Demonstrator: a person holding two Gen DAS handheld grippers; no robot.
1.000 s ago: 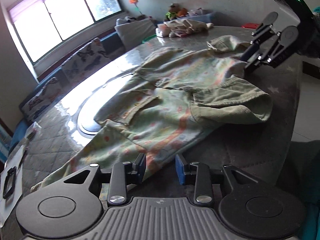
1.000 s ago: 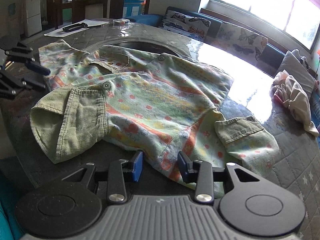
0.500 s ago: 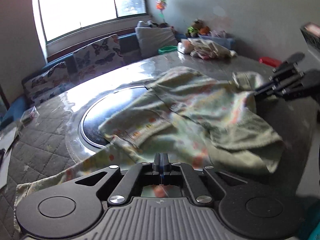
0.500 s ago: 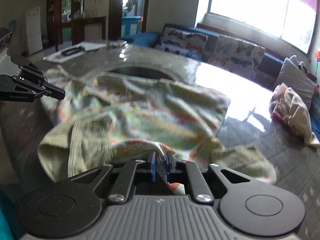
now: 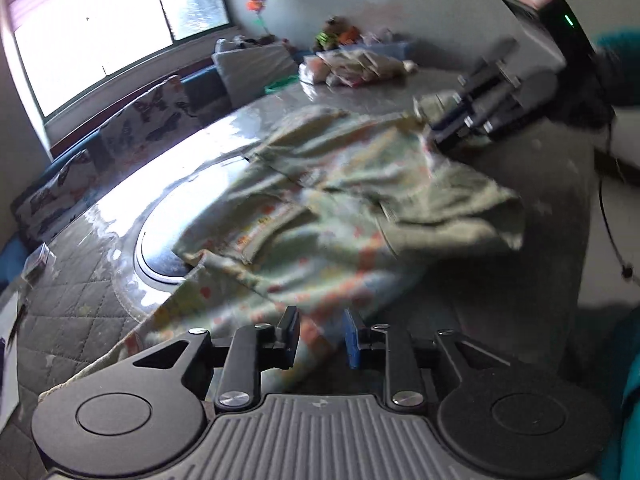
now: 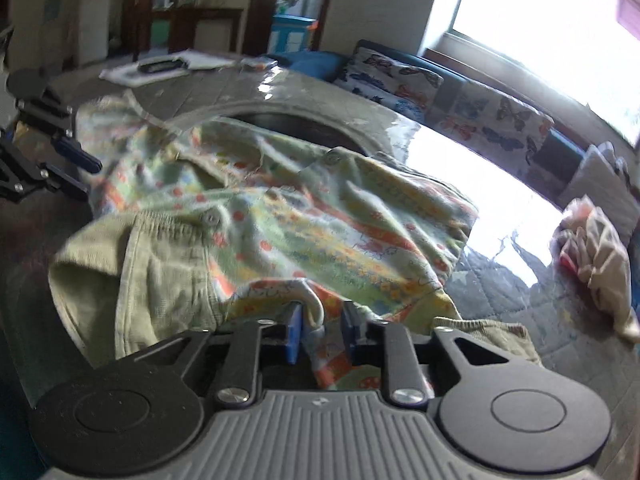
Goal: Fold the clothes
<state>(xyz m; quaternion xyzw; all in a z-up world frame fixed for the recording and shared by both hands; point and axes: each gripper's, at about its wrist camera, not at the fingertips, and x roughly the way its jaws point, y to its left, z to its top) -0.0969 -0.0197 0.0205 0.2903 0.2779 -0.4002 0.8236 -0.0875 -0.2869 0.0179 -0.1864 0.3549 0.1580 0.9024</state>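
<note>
The large round counter [image 5: 552,240] with its quilted grey cover carries almost everything here. On it lies the green patterned garment [image 6: 320,224], spread and rumpled, one part over the dark round inset [image 5: 160,256] (the glossy disc in the middle). A small heap of other clothes [image 6: 596,248] rests well apart near the far edge. The left gripper [image 5: 322,336] has its fingers apart, with the hem lying between them. The right gripper [image 6: 320,332] also has its fingers parted; a fold of cloth sits between them, not squeezed.
</note>
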